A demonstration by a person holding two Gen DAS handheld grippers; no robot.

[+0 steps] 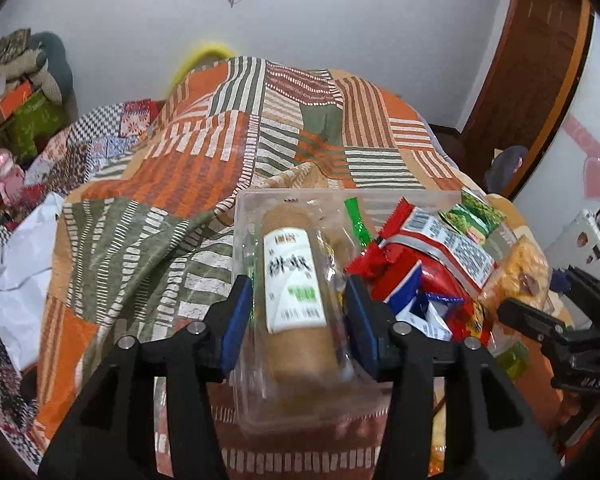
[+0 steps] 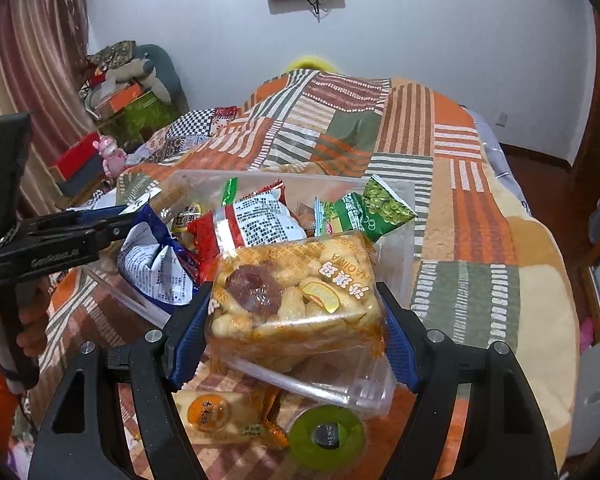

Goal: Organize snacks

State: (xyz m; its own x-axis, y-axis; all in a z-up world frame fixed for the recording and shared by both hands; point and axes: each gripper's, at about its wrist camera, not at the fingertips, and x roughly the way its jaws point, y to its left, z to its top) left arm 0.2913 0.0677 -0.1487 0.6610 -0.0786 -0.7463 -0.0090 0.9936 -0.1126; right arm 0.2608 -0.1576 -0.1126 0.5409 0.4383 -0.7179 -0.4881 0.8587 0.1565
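Snacks gathered in a clear tray point(image 1: 256, 200) at the blanket's point(image 1: 148, 240) lower right.
The left gripper point(image 1: 298, 300) is parted around a bread roll point(image 1: 296, 280), pads apart from it; the right gripper point(image 2: 296, 316) is clamped on a puffed-snack pack point(image 2: 296, 296); open blanket is left at the upper left.

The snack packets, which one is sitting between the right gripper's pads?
The clear yellow-orange packet of puffed rice cake, between the right gripper pads over the clear box; the red, blue and green packets lie farther back.

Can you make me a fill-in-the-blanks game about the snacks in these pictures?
1. The right gripper is closed on a clear bag of puffy ____-coloured snacks.
2. The long brown roll between the left gripper pads has a ____ label.
3. The snacks are piled in a see-through plastic ____.
4. The green pea packet sits at the tray's ____ end.

Missing words: yellow; white; tray; far
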